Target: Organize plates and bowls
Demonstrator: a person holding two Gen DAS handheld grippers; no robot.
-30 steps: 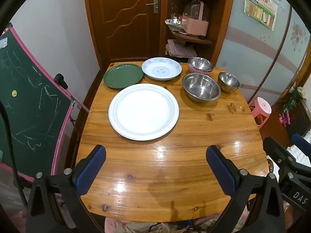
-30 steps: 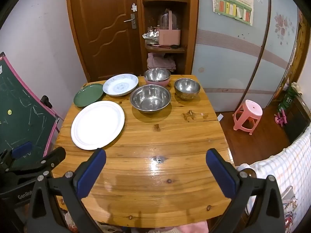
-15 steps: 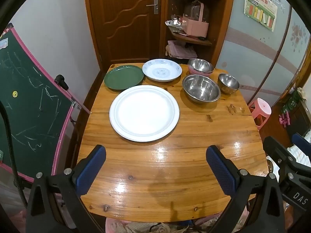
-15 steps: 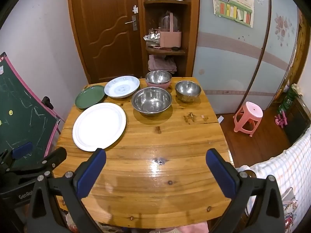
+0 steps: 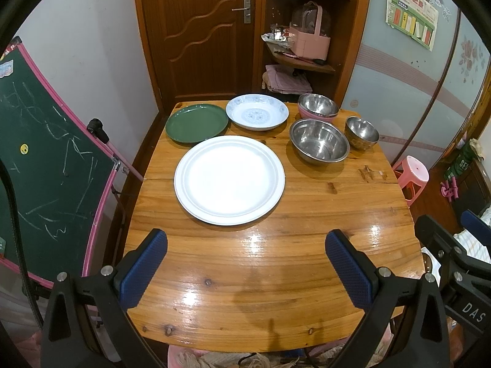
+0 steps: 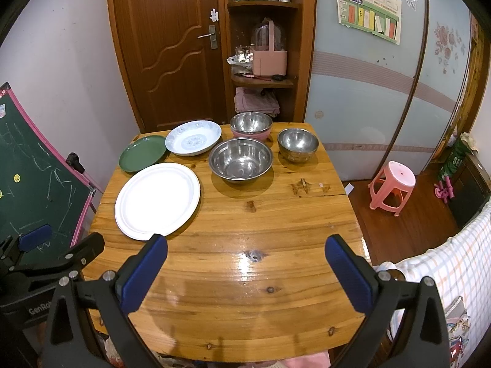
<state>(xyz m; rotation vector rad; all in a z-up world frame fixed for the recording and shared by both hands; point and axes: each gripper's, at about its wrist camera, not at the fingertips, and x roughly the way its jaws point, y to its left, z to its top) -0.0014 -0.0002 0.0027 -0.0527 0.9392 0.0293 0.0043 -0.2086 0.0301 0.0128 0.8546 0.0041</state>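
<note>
On the wooden table (image 5: 260, 263) lie a large white plate (image 5: 229, 179) (image 6: 157, 200), a green plate (image 5: 196, 122) (image 6: 143, 153) and a blue-patterned white plate (image 5: 257, 116) (image 6: 193, 137). To their right stand a large steel bowl (image 5: 319, 141) (image 6: 240, 159), a small steel bowl (image 5: 361, 132) (image 6: 297, 144) and a steel bowl nested in a pink one (image 5: 318, 106) (image 6: 251, 125). My left gripper (image 5: 245, 263) is open and empty above the table's near edge. My right gripper (image 6: 245, 266) is open and empty beside it.
A green chalkboard (image 5: 40, 159) leans at the table's left. A door (image 5: 199, 30) and a corner shelf with a pink basket (image 5: 310, 40) are behind the table. A pink stool (image 6: 392, 187) stands on the floor at right. A checked cloth (image 6: 445, 263) lies near right.
Both grippers have drifted slightly, so the table sits a little lower in each view. The dishes have not moved and both grippers stay open.
</note>
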